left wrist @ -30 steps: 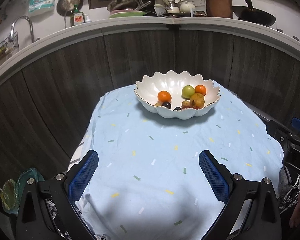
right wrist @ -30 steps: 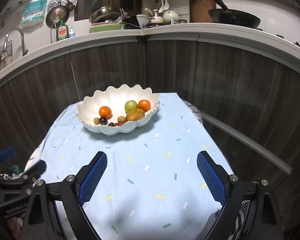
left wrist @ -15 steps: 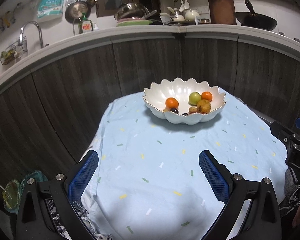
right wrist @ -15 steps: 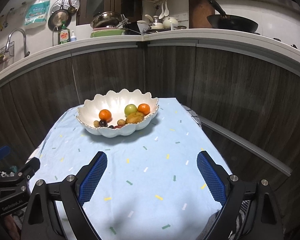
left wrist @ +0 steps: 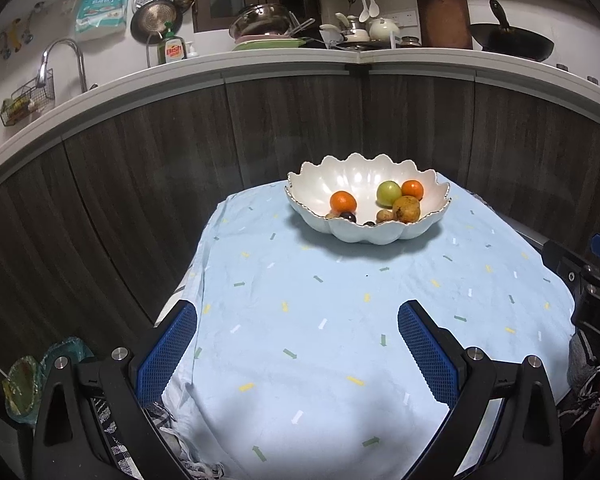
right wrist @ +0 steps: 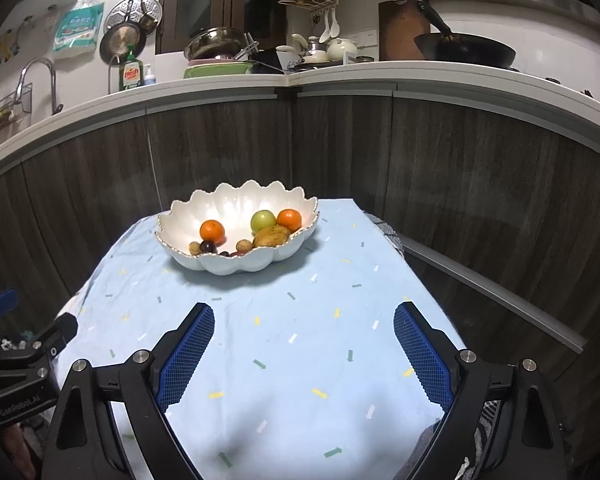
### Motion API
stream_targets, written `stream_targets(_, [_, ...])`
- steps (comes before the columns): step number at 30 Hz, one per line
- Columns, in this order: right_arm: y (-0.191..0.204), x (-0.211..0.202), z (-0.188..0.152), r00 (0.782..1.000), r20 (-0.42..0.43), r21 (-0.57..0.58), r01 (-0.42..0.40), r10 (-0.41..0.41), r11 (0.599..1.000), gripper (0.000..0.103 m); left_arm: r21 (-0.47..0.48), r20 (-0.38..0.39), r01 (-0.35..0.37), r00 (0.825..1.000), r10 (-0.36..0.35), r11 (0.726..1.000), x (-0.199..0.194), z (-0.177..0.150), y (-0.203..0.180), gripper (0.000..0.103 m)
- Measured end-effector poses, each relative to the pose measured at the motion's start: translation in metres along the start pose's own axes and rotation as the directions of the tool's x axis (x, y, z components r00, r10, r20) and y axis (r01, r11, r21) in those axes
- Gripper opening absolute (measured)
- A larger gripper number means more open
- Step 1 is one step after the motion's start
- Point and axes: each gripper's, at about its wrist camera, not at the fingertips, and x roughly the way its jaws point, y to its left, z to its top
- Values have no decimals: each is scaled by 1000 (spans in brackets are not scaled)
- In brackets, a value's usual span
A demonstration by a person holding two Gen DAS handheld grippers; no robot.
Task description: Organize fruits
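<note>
A white scalloped bowl [left wrist: 348,176] stands at the far end of the table; it also shows in the right wrist view [right wrist: 236,204]. It holds two oranges [left wrist: 343,202], a green apple [left wrist: 389,193], a brownish pear [left wrist: 406,209] and several small dark and tan fruits. My left gripper [left wrist: 298,322] is open and empty, low over the near part of the table. My right gripper [right wrist: 304,326] is open and empty too, well short of the bowl.
A light blue cloth [left wrist: 320,320] with small coloured marks covers the table. Dark wood cabinet fronts [left wrist: 140,168] curve behind it, under a counter with dishes, a wok and a sink. A glass dish [left wrist: 24,380] lies low at the left. The other gripper's body [left wrist: 596,304] shows at right.
Both grippers have drawn back and risen a little from the bowl, which looks smaller and farther. Both stayed open and empty.
</note>
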Motion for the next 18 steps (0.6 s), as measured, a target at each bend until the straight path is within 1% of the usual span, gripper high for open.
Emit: stream_targets(18, [1, -1, 0, 1000, -3, 3, -6, 6, 1000, 92, -1, 12, 2, 1000, -2, 1000, -6, 0, 0, 102])
